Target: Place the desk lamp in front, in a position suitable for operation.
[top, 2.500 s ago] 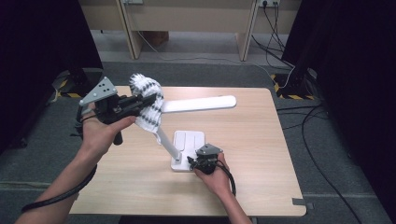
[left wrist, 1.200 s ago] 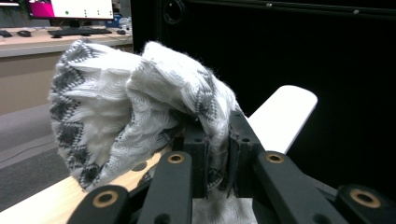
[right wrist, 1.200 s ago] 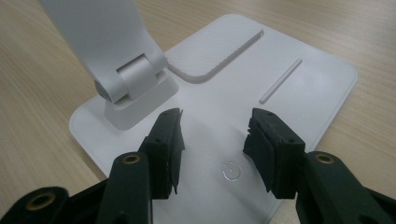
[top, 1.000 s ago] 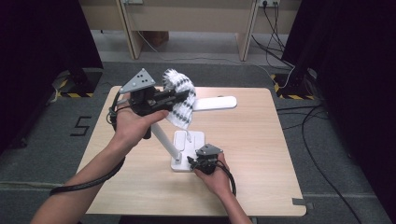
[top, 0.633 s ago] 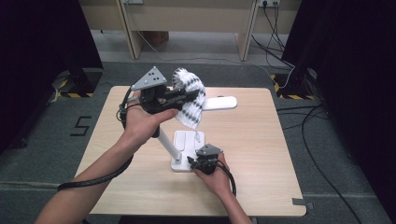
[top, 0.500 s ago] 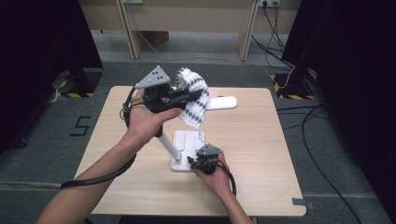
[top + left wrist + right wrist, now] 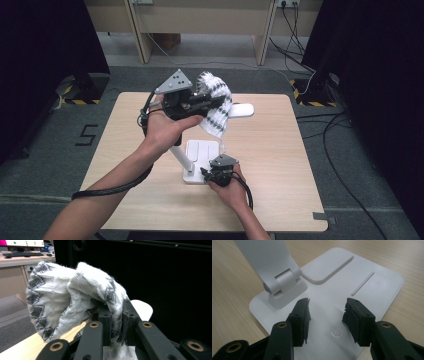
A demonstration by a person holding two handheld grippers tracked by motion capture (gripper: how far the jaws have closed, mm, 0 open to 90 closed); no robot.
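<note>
Left gripper: your left gripper (image 7: 202, 103) is raised above the far half of the table, and its jaws are clamped tight on a white and grey knitted cloth (image 7: 215, 102). In the left gripper view (image 7: 116, 325) the knit is squeezed into the narrow gap between the two black jaws.

Cloth: the bunched bulk of the cloth (image 7: 72, 300) swells out past the jaw tips, and in the high view a loose end hangs down toward the lamp base (image 7: 201, 160). It is a white knit with grey zigzag bands.

Left hand: your left hand (image 7: 167, 127) grips the handle, forearm coming in from the lower left, with the black cable (image 7: 112, 186) looping under the arm.

Right gripper: your right gripper (image 7: 220, 170) sits low at the near edge of the lamp base. In the right gripper view (image 7: 327, 315) its jaws stand wide apart with nothing between them, poised just over the white plate (image 7: 359, 285).

Power button: the round power symbol (image 7: 336, 332) lies on the plate between the two jaws.

Lamp: the white desk lamp's hinge (image 7: 280, 283) is just beyond your right gripper's left-hand jaw. The lamp arm (image 7: 180, 156) slants up from it toward your left hand. The lamp head (image 7: 239, 110) sticks out from behind the cloth over the far side of the table (image 7: 280, 165).
</note>
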